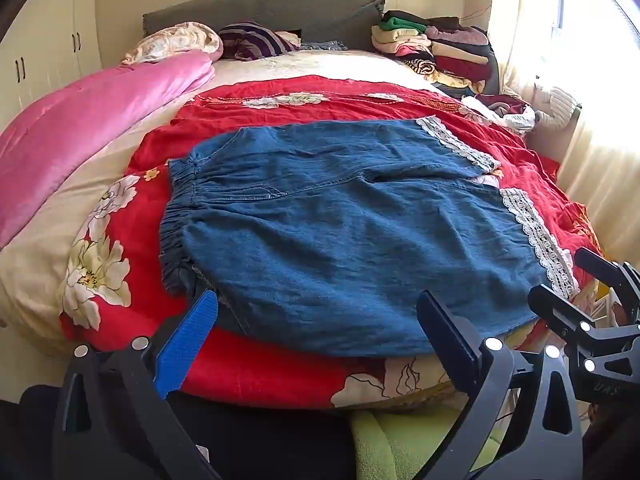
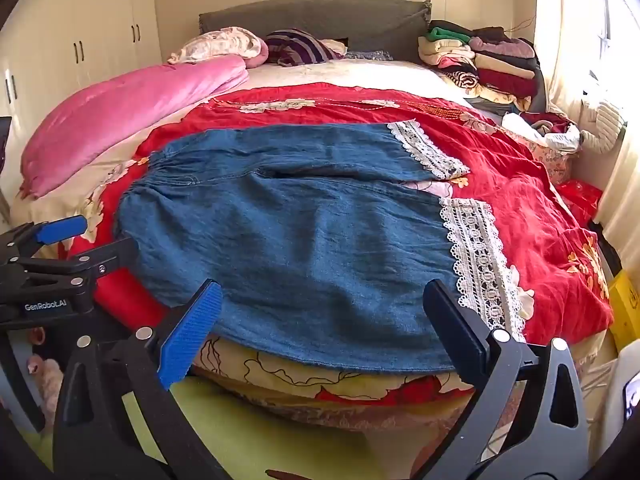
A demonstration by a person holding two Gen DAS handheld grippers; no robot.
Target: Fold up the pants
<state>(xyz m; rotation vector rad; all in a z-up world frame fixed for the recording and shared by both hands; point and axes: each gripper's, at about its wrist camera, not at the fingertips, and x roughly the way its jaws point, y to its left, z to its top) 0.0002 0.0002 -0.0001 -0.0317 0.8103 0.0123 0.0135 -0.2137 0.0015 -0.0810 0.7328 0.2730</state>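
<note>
Bedroom: bright daylight from a window on the right, pale wardrobe doors on the left; work happens on a bed [image 1: 36,280] seen from its foot end.
Left tool: the left tool [image 1: 316,332] hangs just off the foot of the bed with its two fingers wide apart and nothing between them, near the waist end of the pants.
Right tool: the right tool [image 2: 324,328] also hangs at the foot edge, fingers wide apart, empty, lined up with the near leg and its hem.
Pants: blue denim pants [image 1: 340,236] lie spread flat across a red flowered blanket [image 1: 360,100], waistband [image 1: 176,216] to the left, two legs running right, each ending in a white lace cuff [image 2: 476,256].
Progress: judging by the flat, single layer with both legs side by side and a small gap at the cuffs, no fold is made yet; leg over leg and the crosswise fold look left to do.
Edges: the near leg's long side lies right along the foot edge of the mattress, slightly overhanging, so it looks easy to pinch from below.
Open room: bare red blanket beyond the far leg gives space to fold away; a pink quilt [image 1: 88,120] lines the left side.
Far end: a stack of folded clothes [image 1: 436,48] sits by the grey headboard [image 1: 260,8], well apart from the pants.
</note>
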